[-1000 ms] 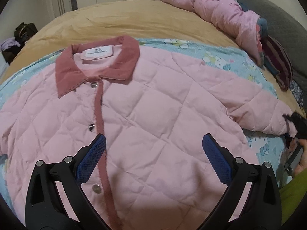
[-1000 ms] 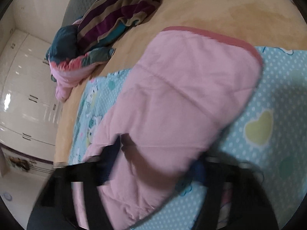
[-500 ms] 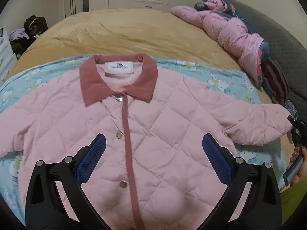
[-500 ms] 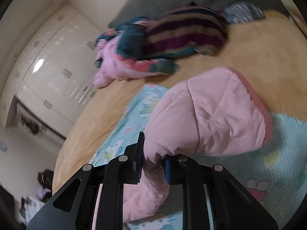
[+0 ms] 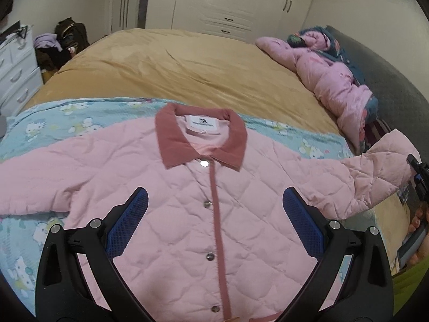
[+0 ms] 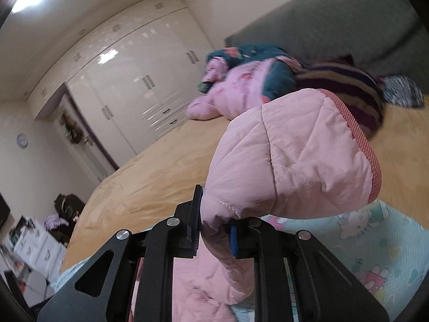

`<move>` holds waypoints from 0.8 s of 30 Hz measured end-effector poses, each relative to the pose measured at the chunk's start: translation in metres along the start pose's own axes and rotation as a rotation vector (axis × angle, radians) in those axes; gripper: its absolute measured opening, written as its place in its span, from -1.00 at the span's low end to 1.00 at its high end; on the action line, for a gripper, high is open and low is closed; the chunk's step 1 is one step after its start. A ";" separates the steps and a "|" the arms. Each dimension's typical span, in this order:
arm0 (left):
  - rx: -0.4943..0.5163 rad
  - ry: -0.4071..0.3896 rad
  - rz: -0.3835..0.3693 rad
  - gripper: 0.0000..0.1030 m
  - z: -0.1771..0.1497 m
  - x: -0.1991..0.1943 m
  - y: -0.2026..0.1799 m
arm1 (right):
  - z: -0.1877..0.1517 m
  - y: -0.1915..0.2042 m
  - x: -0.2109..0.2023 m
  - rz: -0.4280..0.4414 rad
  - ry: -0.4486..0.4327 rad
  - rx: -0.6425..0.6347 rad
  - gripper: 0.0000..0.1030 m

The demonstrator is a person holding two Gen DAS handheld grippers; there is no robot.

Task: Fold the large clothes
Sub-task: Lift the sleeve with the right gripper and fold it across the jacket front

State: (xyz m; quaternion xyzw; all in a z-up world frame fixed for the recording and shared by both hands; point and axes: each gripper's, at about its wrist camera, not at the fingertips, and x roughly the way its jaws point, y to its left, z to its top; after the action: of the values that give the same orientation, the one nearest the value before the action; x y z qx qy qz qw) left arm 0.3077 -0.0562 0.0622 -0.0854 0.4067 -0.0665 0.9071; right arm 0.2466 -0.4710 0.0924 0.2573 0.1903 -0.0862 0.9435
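A pink quilted jacket (image 5: 187, 214) with a dark pink collar lies face up and buttoned on a blue cartoon-print sheet (image 5: 80, 118). My left gripper (image 5: 214, 225) is open and empty, hovering above the jacket's chest. My right gripper (image 6: 214, 236) is shut on the jacket's right sleeve (image 6: 289, 166) and holds it lifted off the bed, cuff end hanging over. In the left wrist view the raised sleeve (image 5: 383, 171) shows at the far right with the right gripper (image 5: 418, 177) at its end.
The bed has a tan cover (image 5: 187, 61). A pile of other clothes (image 5: 335, 80) lies along the grey headboard (image 5: 396, 75) at the right. White wardrobes (image 5: 228, 0) stand behind. A white dresser (image 5: 16, 72) and bags (image 5: 67, 40) are at the left.
My right gripper closed on the sleeve and has lifted it off the sheet. My left gripper has drawn back and up, so the whole jacket front shows now.
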 end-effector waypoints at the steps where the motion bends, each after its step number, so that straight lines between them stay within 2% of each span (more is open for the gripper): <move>1: -0.006 -0.003 -0.001 0.83 0.001 -0.003 0.005 | 0.001 0.008 0.000 0.009 0.000 -0.012 -0.70; 13: -0.124 -0.044 0.001 0.83 0.012 -0.028 0.070 | -0.016 0.107 0.005 0.095 0.011 -0.207 -0.70; 19: -0.200 -0.036 0.000 0.83 0.005 -0.025 0.105 | -0.045 0.156 0.016 0.144 0.039 -0.300 -0.70; 24: -0.225 -0.028 0.003 0.83 -0.002 -0.016 0.125 | -0.073 0.184 0.030 0.176 0.071 -0.354 -0.70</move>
State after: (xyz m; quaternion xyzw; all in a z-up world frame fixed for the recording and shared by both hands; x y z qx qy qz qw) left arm 0.3022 0.0683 0.0460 -0.1871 0.3987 -0.0180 0.8976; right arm 0.2992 -0.2783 0.1057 0.1060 0.2124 0.0406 0.9706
